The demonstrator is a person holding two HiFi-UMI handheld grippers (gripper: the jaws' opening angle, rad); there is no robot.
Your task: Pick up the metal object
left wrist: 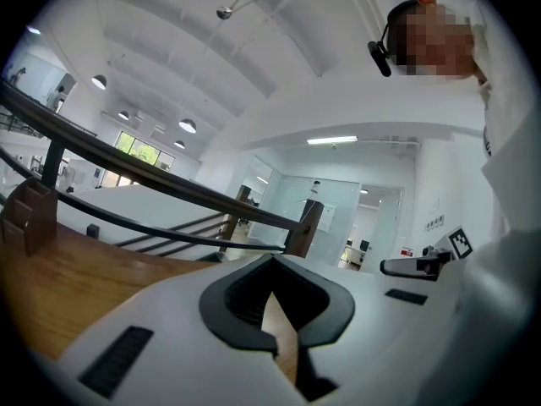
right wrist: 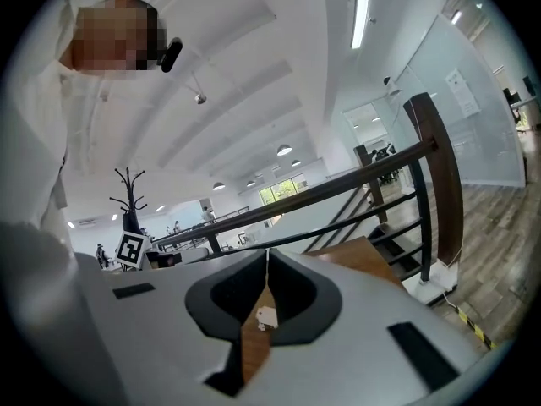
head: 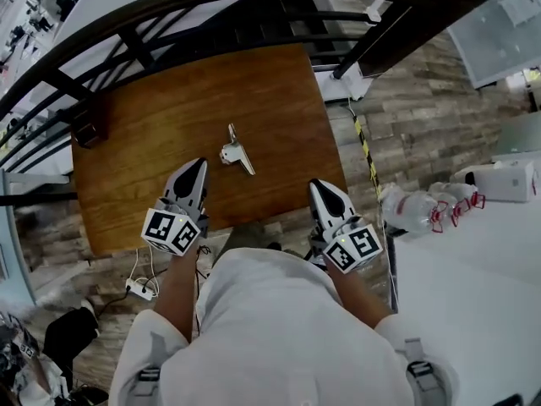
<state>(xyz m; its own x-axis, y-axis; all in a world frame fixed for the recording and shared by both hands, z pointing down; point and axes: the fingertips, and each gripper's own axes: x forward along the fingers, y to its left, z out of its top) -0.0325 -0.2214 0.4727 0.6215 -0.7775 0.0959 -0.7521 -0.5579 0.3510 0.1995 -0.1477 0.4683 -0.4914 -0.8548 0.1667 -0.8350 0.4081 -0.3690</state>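
The metal object (head: 236, 152), a small silver bracket with a long arm, lies near the middle of the brown wooden table (head: 161, 125). My left gripper (head: 197, 164) hovers over the table's near edge, just left of and nearer to me than the object, jaws shut and empty. My right gripper (head: 315, 184) sits at the near right corner, also shut with nothing held. In the right gripper view the metal object (right wrist: 266, 316) shows small through the hollow behind the shut tips (right wrist: 267, 256). The left gripper view shows only bare wood behind its shut tips (left wrist: 272, 262).
A dark curved railing (head: 169, 11) runs round the table's far side. A small dark block (head: 89, 130) sits at the table's far left corner. Plastic bottles (head: 423, 210) and a white box (head: 505, 180) lie to the right. Yellow-black tape (head: 365, 146) and a power strip (head: 139, 290) are on the floor.
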